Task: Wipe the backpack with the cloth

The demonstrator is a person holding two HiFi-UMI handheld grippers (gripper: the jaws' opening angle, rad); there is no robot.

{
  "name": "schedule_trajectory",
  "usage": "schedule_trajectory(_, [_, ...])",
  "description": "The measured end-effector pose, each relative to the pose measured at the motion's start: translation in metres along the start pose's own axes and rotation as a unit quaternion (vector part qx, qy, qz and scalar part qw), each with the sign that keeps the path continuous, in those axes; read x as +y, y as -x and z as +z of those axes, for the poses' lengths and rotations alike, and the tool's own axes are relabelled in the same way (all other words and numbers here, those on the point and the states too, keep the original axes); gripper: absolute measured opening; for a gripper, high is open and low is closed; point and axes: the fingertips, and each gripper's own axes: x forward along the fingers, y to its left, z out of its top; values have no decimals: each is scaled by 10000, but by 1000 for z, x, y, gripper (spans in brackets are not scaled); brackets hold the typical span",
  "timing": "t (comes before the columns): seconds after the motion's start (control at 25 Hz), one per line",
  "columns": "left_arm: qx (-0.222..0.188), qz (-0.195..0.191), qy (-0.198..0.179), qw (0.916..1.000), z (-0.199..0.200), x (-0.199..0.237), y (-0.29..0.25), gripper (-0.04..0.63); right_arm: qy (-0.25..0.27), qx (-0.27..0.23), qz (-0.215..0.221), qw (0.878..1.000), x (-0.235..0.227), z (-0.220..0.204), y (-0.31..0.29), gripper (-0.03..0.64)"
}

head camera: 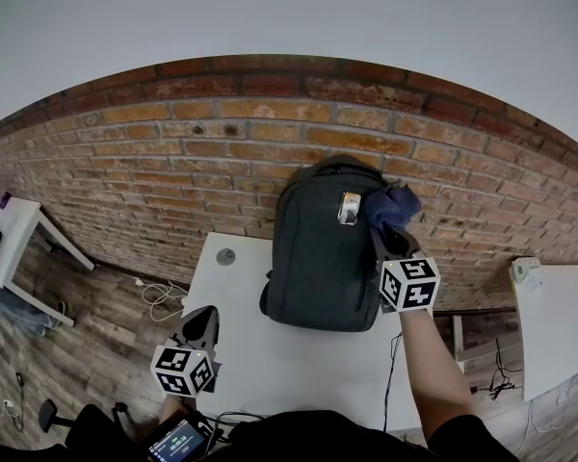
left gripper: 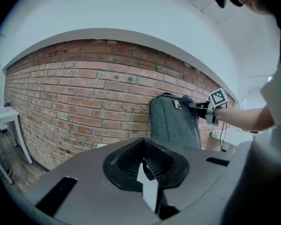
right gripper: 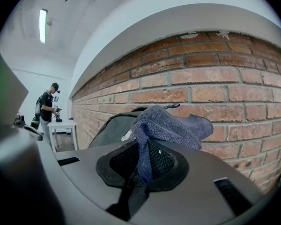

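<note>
At the far edge of the white table (head camera: 270, 383), against the brick wall (head camera: 154, 162):

1. Backpack (head camera: 323, 258): 1 item, dark grey, standing upright with its front panel toward the person and a small tag (head camera: 349, 208) near the top.
2. Cloth (head camera: 393, 205): 1 item, blue, bunched at the backpack's upper right shoulder and apparently touching it.
3. Right gripper (head camera: 389, 231): jaws clamped on a fold of the cloth, the rest spilling forward over them.
4. Left gripper (head camera: 203, 318): low over the table's near left corner, well apart from the backpack. Jaws are drawn all but together and hold nothing.

Progress, as judged: wiping appears to be at its start, at the top right corner. No surface shows a visible change. The front panel, left side and lower part seem left to do, and the backpack stands unsteadied.
</note>
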Motion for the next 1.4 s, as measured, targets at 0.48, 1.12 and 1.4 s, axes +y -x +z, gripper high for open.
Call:
schedule_trajectory(0.48, [23, -94, -16, 10000, -1, -3, -2, -3, 15, 309, 247, 9992, 23, -45, 19, 48])
schedule_trajectory(1.12, [88, -170, -35, 9998, -3, -8, -6, -3, -179, 798, 463, 9956, 46, -127, 58, 48])
schedule_trajectory(1.4, [99, -186, -36, 9998, -3, -10, -7, -3, -249, 1142, 551, 9916, 60, -166, 77, 48])
